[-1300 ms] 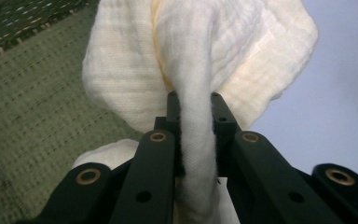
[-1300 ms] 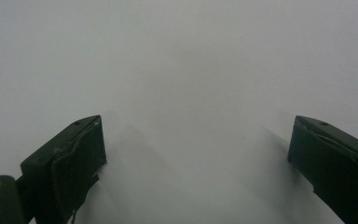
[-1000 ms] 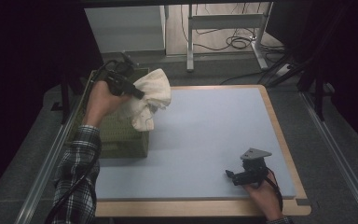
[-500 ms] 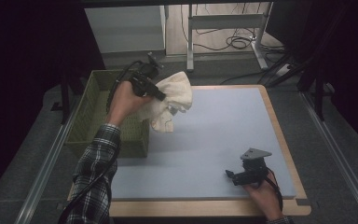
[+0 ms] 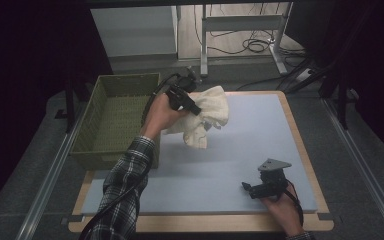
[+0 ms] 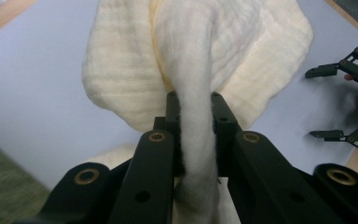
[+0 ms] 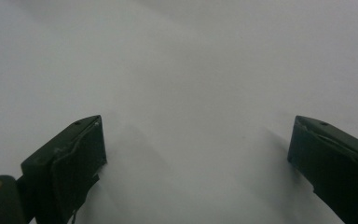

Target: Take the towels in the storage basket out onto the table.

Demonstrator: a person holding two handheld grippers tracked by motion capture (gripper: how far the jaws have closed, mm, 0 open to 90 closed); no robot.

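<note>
Cream cloth [image 5: 204,116] hangs bunched from my left gripper [image 5: 194,106], whose jaws are clamped on a fold of it above the far left of the blue mat [image 5: 260,135]. A second ago it was over the green basket [image 5: 111,121]; now it has cleared the rim and come out across the mat, so I judge the lift-out done and laying it down next. That basket looks empty. My right gripper [image 5: 246,188] rests wide open on the near mat, holding nothing.

no readable text, label, brand or number anywhere
</note>
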